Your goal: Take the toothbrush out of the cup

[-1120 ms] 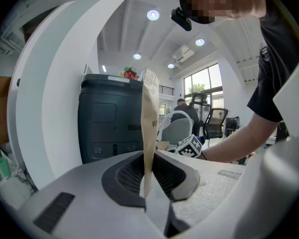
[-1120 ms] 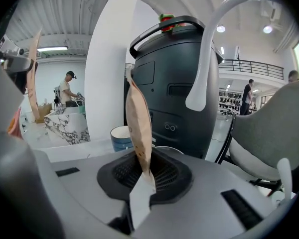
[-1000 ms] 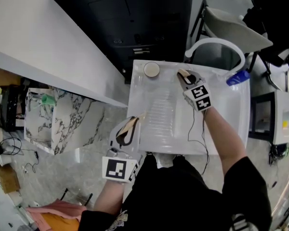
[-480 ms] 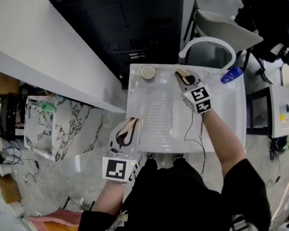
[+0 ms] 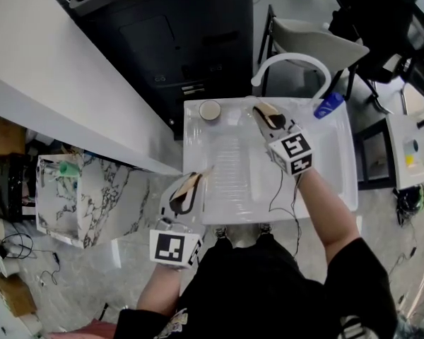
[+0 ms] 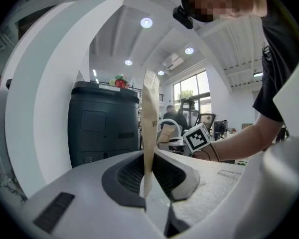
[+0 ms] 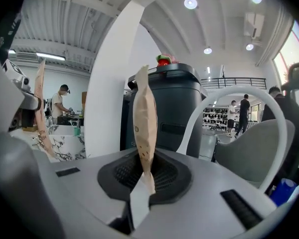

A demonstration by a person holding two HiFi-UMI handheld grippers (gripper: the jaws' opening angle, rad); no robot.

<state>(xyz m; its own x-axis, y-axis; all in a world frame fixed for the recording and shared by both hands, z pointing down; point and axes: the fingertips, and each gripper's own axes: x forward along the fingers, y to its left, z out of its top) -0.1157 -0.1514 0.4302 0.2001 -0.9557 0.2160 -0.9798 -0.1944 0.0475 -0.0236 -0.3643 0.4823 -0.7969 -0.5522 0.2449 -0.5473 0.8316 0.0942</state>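
A small round cup [image 5: 210,109] stands at the back left corner of the white sink top [image 5: 332,168]. I cannot make out a toothbrush in any view. My right gripper [image 5: 263,109] hangs above the back of the sink, right of the cup, its tan fingers [image 7: 142,113] pressed together with nothing seen between them. My left gripper [image 5: 195,177] stays at the sink's front left edge, also shut and empty, its fingers [image 6: 149,128] upright in its own view. The right gripper's marker cube [image 6: 197,137] shows beyond them.
A white arched faucet [image 5: 290,62] rises behind the sink, with a blue object [image 5: 328,105] at the back right corner. A dark cabinet [image 5: 191,41] stands behind, a long white counter [image 5: 49,69] at left, a marbled box [image 5: 92,182] below it, a chair [image 5: 318,41] beyond.
My right gripper has lifted higher above the sink, staying shut. The left gripper has kept its place. The head camera's view has drifted a little.
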